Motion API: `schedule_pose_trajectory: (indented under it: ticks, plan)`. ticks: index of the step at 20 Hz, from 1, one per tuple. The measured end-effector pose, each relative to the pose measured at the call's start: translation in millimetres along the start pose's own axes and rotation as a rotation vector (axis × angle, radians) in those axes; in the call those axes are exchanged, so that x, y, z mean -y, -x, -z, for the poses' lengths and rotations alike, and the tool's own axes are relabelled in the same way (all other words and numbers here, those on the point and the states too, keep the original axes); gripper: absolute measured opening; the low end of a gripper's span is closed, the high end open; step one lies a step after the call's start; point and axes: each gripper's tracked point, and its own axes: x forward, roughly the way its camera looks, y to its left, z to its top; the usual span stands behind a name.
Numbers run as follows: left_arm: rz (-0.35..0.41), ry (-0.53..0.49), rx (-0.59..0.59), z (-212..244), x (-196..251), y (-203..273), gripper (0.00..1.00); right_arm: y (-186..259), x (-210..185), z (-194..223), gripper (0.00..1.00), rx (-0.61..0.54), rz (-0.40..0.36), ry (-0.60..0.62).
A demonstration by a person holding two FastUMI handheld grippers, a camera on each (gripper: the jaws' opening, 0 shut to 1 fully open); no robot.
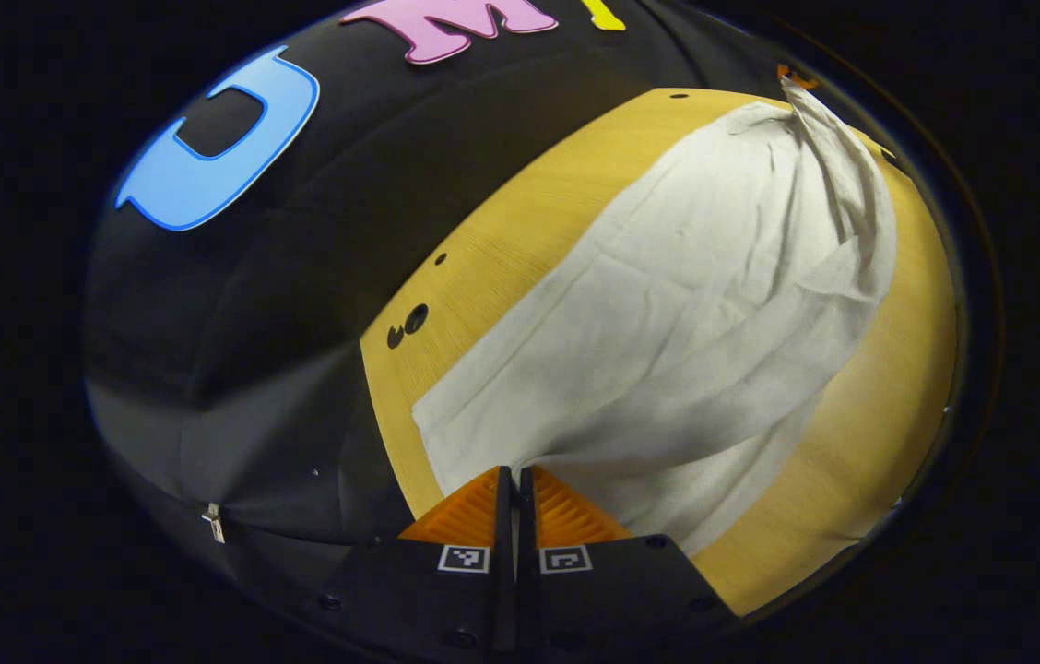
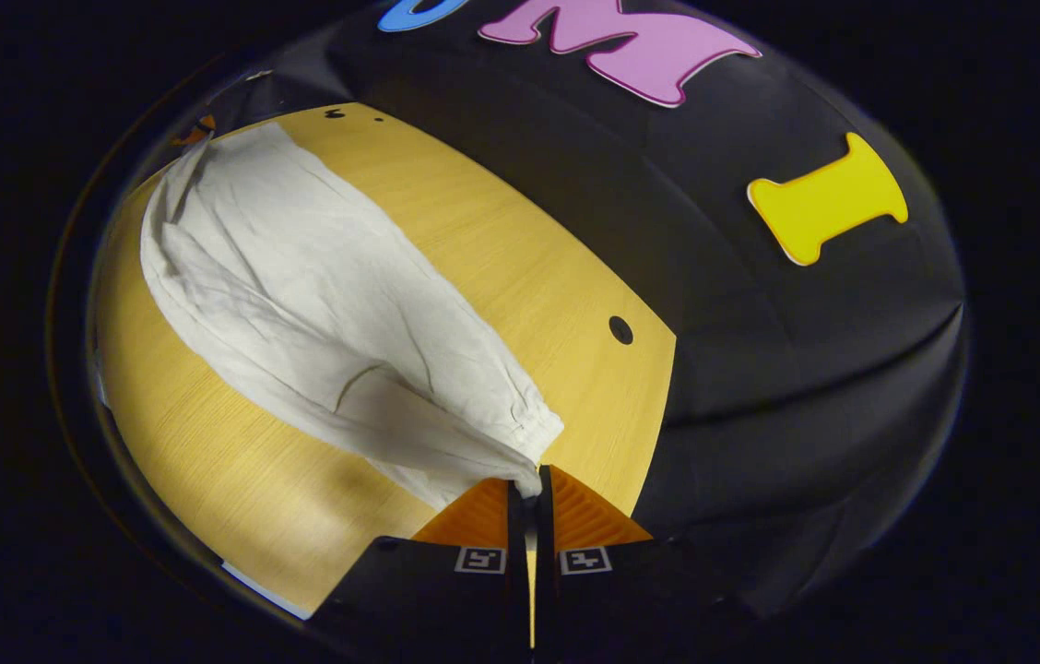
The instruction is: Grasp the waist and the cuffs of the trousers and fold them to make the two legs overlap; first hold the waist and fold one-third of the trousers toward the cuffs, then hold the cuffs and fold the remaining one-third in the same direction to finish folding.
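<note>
- Left gripper view: your left gripper (image 1: 514, 480) has its fingers pressed together on the near edge of the trousers (image 1: 667, 314), at the plain, wide end. From that grip the pale cloth runs away across the wooden table (image 1: 889, 433) and rises to a pinched peak at its far end.
- Right gripper view: your right gripper (image 2: 529, 487) is clenched on the gathered, elastic end of the trousers (image 2: 317, 295), cloth caught between the fingers. The gathering at this end is plain here; in the left gripper view it is too far off to make out.
- The trousers lie creased on the table (image 2: 502, 249), stretched between your two grippers, with one end in each.
- A round hole (image 2: 620, 329) in the table sits just beyond the gathered end.
</note>
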Motion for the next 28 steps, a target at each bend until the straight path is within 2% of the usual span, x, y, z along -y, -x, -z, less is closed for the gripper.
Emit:
schedule_pose_trajectory:
  ticks: [2, 6, 12, 15, 16, 17, 19, 21, 25, 28]
  plan:
    - [-0.020, 0.029, 0.008, -11, -7, -23, 0.05, -3, 3, -3, 0.06, -0.037, 0.000, -0.074]
    - [-0.042, 0.067, 0.019, -31, -25, -59, 0.05, -24, 9, -4, 0.07, -0.082, 0.006, -0.101]
    - [-0.025, 0.029, -0.019, -47, -29, -106, 0.05, -75, 3, 10, 0.06, -0.196, -0.040, -0.137]
    - [-0.013, 0.025, -0.075, -42, -29, -131, 0.05, -96, 8, 10, 0.07, -0.221, -0.045, -0.152]
    - [0.001, 0.014, -0.108, -36, -27, -140, 0.05, -102, 6, 14, 0.17, -0.238, -0.061, -0.159]
    - [-0.005, -0.005, -0.131, -34, -28, -144, 0.05, -106, 6, 15, 0.06, -0.252, -0.083, -0.150]
    - [0.004, -0.020, -0.134, -37, -27, -145, 0.05, -108, 4, 16, 0.07, -0.275, -0.138, -0.106]
    - [0.019, -0.020, -0.158, -34, -26, -142, 0.05, -109, 4, 16, 0.07, -0.301, -0.182, -0.113]
    - [0.042, 0.035, -0.186, -22, -21, -136, 0.05, -107, -3, 20, 0.07, -0.292, -0.228, -0.055]
    - [0.038, 0.064, -0.192, -8, -12, -120, 0.06, -107, -11, 30, 0.06, -0.300, -0.301, -0.053]
